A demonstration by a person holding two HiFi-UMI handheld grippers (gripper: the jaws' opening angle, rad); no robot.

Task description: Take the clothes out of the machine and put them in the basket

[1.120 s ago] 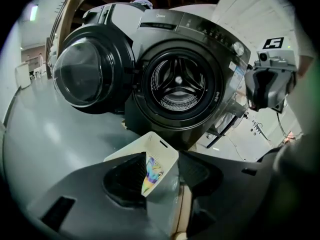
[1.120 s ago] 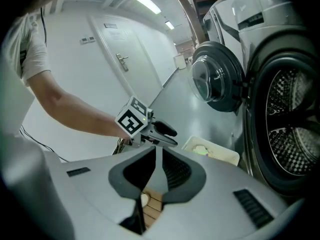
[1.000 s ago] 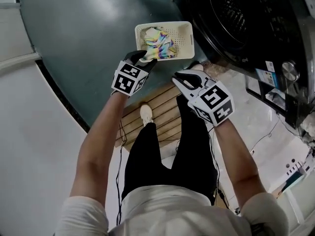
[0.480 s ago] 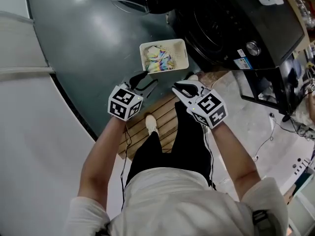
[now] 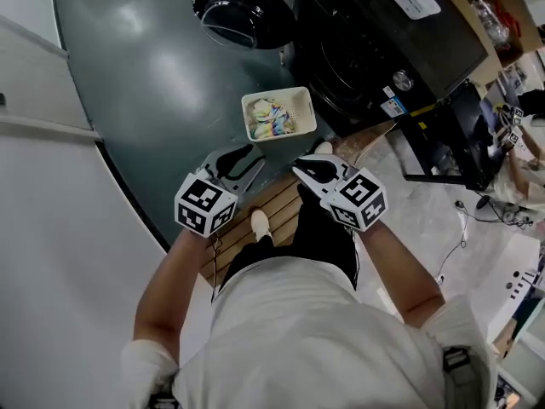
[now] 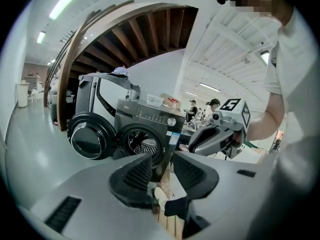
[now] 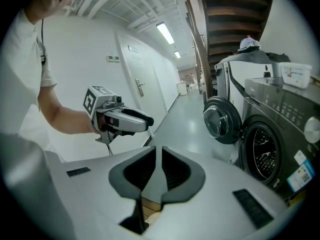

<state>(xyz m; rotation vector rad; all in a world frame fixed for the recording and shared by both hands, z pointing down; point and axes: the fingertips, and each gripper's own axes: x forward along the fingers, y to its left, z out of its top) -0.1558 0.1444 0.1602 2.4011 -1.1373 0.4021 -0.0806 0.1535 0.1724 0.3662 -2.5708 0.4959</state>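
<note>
A white basket (image 5: 303,100) stands on the grey floor in front of the dark washing machine (image 5: 366,49). Colourful clothes (image 5: 272,118) lie inside it. The machine's round door (image 5: 243,11) hangs open, and the drum mouth (image 6: 145,144) looks dark. Both grippers are held up side by side, well above the basket. My left gripper (image 5: 249,158) (image 6: 161,156) is open; its jaws have just been closing and nothing is between them. My right gripper (image 5: 300,169) (image 7: 156,151) is shut and empty.
A slatted wooden platform (image 5: 272,203) lies under the person's feet, with a white shoe (image 5: 258,221) on it. Cables (image 5: 464,220) trail over the pale floor at the right. A second machine (image 6: 107,91) stands behind the first.
Both grippers have risen away from the basket, which now looks smaller and farther below. The left gripper, earlier at the basket's rim, has narrowed its jaws.
</note>
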